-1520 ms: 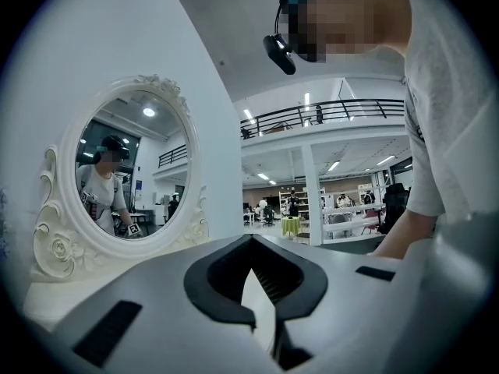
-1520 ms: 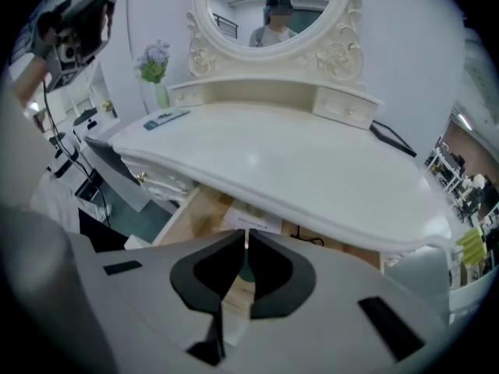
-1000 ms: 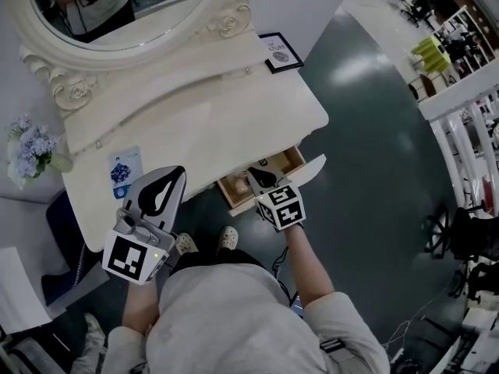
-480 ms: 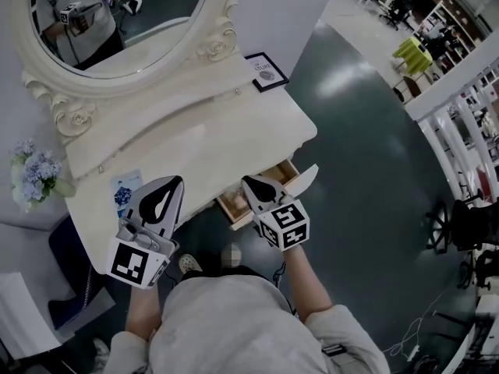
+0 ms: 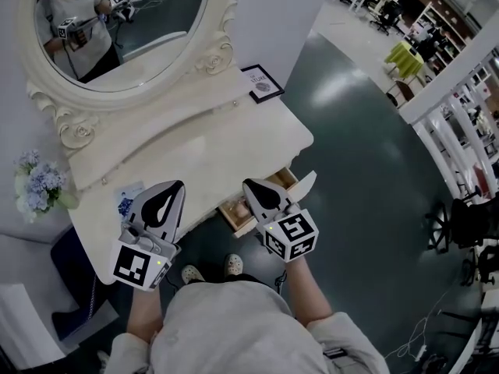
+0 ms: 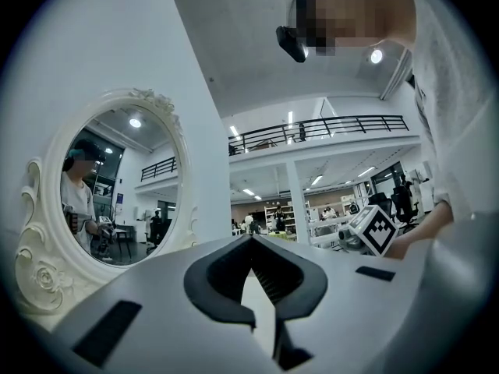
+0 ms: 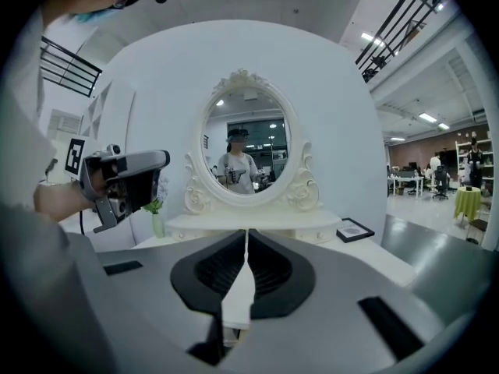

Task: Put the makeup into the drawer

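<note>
The wooden drawer (image 5: 234, 209) of the white dressing table (image 5: 234, 142) stands pulled open at the table's front right, its white front panel (image 5: 306, 182) swung outward. My right gripper (image 5: 251, 185) hangs above the drawer, shut, with nothing between its jaws (image 7: 246, 232), and covers most of the drawer's inside. No makeup item shows in any view. My left gripper (image 5: 173, 185) hovers over the table's front left edge, also shut and empty (image 6: 251, 240), pointing level toward the oval mirror (image 6: 101, 193).
A framed picture (image 5: 263, 82) stands at the table's back right, also in the right gripper view (image 7: 355, 229). A blue card (image 5: 127, 197) lies at the front left. A vase of blue flowers (image 5: 37, 187) is left of the table. Dark floor (image 5: 366, 154) lies to the right.
My right gripper has risen out of the drawer, still shut. The left gripper has lifted a little. The head view has tilted up, showing more of the mirror.
</note>
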The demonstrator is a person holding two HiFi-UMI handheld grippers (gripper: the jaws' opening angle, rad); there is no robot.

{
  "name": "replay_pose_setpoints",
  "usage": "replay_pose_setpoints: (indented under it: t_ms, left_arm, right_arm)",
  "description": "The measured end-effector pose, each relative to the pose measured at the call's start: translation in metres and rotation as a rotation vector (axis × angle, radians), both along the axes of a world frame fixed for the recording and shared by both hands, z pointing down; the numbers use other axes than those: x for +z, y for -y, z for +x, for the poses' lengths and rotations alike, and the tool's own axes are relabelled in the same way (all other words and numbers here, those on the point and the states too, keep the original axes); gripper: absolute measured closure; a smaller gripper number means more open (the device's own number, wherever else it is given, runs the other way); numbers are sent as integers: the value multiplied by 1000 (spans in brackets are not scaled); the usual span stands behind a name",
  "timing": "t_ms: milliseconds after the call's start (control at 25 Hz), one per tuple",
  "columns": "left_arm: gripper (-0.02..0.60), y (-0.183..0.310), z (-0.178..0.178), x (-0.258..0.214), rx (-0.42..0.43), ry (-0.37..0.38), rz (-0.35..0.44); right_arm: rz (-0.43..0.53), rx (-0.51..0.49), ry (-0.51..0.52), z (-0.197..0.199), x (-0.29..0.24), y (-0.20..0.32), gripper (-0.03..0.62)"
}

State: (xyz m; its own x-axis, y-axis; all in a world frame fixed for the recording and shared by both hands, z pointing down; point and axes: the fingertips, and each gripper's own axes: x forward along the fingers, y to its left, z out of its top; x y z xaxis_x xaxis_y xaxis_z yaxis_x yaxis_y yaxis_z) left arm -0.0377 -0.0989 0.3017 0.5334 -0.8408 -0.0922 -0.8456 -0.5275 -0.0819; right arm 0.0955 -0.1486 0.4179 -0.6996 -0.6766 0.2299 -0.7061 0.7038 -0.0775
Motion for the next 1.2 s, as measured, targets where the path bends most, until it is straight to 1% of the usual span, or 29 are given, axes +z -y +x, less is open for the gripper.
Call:
replay_pose_setpoints:
  t_ms: [160, 600, 1000, 1200]
  left_arm:
    - [571, -2, -2, -4, 10, -10, 11]
    - [570, -4, -9, -10, 14, -35, 26]
    - [570, -6, -9, -12, 26, -37, 39]
    - [571, -5, -6, -14, 40, -39, 46]
  right_arm:
    - [36, 6, 14, -4, -15, -5, 568]
    - [123, 30, 96, -3, -61, -19, 568]
    - [195, 34, 176, -1, -89, -32, 568]
    - [230, 44, 191, 1, -98, -36, 568]
